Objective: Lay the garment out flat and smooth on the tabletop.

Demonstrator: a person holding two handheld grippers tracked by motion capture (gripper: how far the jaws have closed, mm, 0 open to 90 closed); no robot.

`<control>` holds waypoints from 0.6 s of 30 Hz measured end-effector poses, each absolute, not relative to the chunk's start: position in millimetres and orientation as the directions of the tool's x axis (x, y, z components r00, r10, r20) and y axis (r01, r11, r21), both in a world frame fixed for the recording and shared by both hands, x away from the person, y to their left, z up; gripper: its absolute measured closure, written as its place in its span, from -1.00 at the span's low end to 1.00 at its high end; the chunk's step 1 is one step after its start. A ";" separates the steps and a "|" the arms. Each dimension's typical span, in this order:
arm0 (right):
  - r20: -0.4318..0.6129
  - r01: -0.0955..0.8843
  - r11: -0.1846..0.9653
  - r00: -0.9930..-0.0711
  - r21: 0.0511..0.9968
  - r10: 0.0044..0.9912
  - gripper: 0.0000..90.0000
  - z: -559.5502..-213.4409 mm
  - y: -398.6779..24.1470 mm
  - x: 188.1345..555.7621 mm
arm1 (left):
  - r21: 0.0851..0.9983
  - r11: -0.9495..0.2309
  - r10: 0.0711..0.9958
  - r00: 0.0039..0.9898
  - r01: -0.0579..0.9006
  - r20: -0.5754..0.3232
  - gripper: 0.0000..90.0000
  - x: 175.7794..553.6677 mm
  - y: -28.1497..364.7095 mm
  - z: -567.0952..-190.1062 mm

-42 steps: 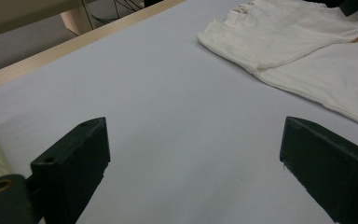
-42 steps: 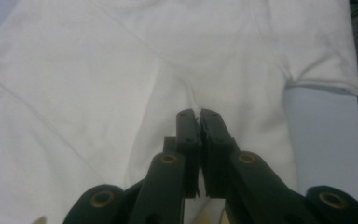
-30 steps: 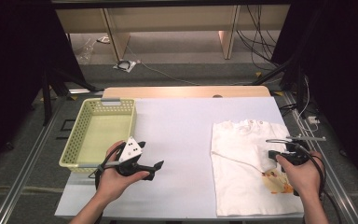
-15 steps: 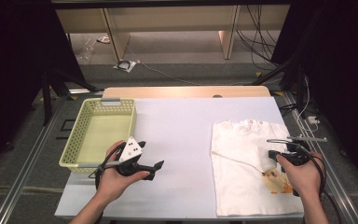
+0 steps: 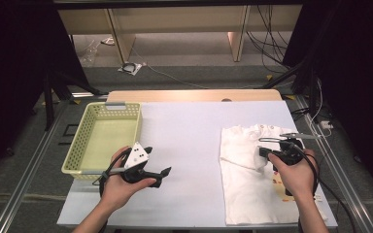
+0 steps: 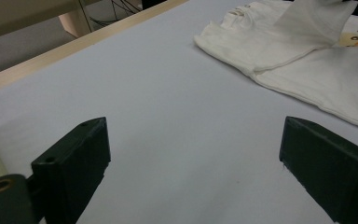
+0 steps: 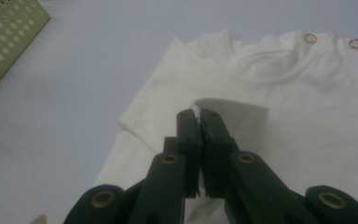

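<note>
At the left of the white table [image 5: 189,141] stands a pale yellow-green perforated plastic basket [image 5: 104,138], empty, with nothing laid in it yet. Just beside its near corner the left gripper [image 5: 161,174] rests low over the bare tabletop in the person's left hand [image 5: 121,187]; its own view shows the two black jaws standing wide apart with nothing between them. Well apart from it, at the right of the table, lies the small white cotton baby shirt [image 5: 252,179] with metal snaps at the neck and a small printed motif on the front, spread flat with its neck toward the far edge. The right gripper [image 7: 197,115] is clamped together on a thin fold of that shirt: a flap of white cloth, seemingly a sleeve or side edge, stands lifted off the rest of the garment between the pads. The step in hand looks like folding the shirt, with the first flap being drawn across the body toward the table's middle. The next move calls for carrying that pinched edge over the chest and laying it flat without dragging the whole garment along; the idle left gripper could come across to pin the shirt down, since light cloth slides easily on this smooth top.
</note>
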State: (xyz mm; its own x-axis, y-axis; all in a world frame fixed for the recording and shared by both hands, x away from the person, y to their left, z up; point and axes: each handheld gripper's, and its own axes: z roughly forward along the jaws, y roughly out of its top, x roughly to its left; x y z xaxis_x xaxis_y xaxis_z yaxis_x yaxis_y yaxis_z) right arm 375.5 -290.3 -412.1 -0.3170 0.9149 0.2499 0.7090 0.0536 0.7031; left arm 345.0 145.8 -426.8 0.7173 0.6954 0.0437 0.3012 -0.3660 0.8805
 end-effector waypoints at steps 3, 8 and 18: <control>0.255 0.697 0.060 -0.339 0.715 0.906 0.95 -410.3 -277.8 379.6 | 0.881 -0.367 0.694 0.719 0.298 0.046 -0.81 344.7 145.4 -426.3; 0.267 0.686 0.058 -0.358 0.726 0.895 0.95 -407.8 -265.5 381.9 | 0.881 -0.371 0.689 0.723 0.294 0.048 -0.81 344.4 143.7 -426.5; 0.275 0.669 0.063 -0.387 0.740 0.880 0.95 -404.7 -245.4 386.4 | 0.880 -0.379 0.675 0.736 0.287 0.051 -0.79 343.6 137.2 -426.9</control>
